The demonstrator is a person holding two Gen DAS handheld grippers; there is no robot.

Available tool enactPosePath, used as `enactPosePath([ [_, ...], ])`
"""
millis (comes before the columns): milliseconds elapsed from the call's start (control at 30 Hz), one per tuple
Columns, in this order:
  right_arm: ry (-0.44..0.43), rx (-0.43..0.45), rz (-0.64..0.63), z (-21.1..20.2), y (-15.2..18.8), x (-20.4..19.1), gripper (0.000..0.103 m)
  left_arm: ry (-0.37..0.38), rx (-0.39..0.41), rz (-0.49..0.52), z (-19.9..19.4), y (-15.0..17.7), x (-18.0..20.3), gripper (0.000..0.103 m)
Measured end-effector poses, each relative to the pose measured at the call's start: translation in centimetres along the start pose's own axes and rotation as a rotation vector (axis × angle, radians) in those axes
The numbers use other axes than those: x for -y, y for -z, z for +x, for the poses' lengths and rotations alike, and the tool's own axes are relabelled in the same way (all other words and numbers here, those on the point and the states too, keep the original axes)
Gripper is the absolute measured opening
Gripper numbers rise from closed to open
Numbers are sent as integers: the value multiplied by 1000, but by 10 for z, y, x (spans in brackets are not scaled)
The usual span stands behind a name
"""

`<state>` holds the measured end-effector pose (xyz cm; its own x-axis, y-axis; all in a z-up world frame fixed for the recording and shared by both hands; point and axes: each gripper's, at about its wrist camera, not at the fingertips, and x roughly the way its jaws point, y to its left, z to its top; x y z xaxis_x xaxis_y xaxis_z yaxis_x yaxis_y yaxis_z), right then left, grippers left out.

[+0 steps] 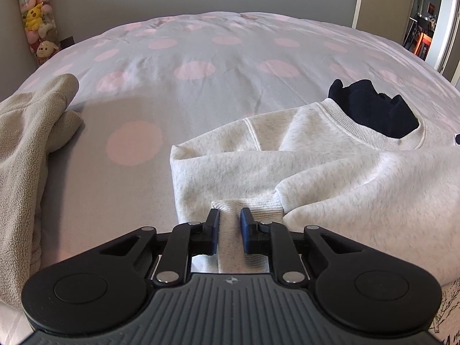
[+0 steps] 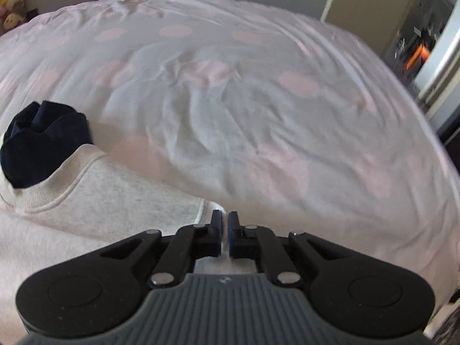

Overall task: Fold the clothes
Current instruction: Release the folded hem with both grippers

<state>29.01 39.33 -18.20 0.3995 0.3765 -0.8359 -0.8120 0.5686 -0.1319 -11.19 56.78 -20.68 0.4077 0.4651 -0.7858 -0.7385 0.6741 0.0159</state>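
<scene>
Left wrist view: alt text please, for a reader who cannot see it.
The left hand-held gripper is shut on the ribbed cuff of a pale grey sweatshirt lying on a pink-dotted bedspread. A dark garment sits at its collar; a beige fleece lies left.

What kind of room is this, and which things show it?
Most likely a bedroom at home: a wide bed with a pink-dotted cover, a hanging column of plush toys in the corner, and an open doorway to another room.

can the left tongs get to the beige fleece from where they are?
Probably not yet: the left tongs are shut on the grey sweatshirt's cuff. The beige fleece lies to their left with bare bedspread between.
</scene>
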Motion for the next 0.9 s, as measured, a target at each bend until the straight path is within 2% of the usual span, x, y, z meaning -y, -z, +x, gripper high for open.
enactPosePath([
  [200, 18, -9, 6, 9, 6, -4, 5, 9, -3, -19, 3, 0, -5, 13],
  [267, 14, -4, 18, 5, 6, -3, 9, 6, 2, -23, 2, 0, -5, 13],
  [400, 26, 62, 28, -19, 9, 0, 22, -3, 27, -38, -6, 1, -5, 16],
  [567, 13, 107, 57, -54, 22, -1, 24, 3, 82, -84, -42, 7, -3, 19],
  [700, -28, 107, 62, -83, 50, -14, 25, 15, 94, -44, -75, 22, 10, 20],
  [767, -58, 101, 60, -99, 70, -25, 29, 29, 92, -43, -90, 36, 17, 20],
  [900, -128, 74, 63, -131, 115, -49, 34, 77, 37, 5, -112, 68, 35, 20],
])
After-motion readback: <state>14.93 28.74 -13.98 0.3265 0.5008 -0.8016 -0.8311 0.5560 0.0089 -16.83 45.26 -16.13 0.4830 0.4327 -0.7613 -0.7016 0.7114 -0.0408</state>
